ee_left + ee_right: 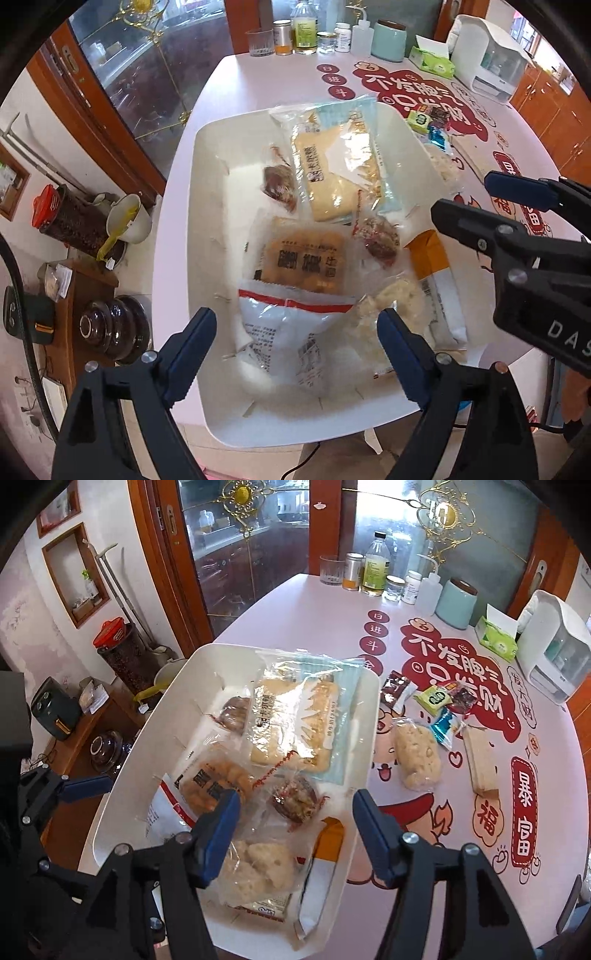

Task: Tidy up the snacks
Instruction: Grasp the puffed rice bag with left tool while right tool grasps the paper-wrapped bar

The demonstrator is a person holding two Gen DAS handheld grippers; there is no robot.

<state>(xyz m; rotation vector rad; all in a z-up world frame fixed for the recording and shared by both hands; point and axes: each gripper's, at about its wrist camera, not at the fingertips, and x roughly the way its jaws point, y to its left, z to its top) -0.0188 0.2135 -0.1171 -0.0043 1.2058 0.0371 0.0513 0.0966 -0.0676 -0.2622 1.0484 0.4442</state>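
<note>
Both claws are spread wide and holding nothing: left gripper (295,350) and right gripper (295,827) hang over the near end of the white bin (207,657), already stuffed with packets. The puffed rice cake (417,755) on the table right of it looks light and crumbly in slick wrap, so I'd pinch it gently across the middle.

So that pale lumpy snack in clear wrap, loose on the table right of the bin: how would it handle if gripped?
The wrapped snack looks puffed and crumbly, so probably light and easily crushed. Its glossy film may slip between the fingers. It lies flat and irregular on the table, so rolling seems unlikely.
</note>
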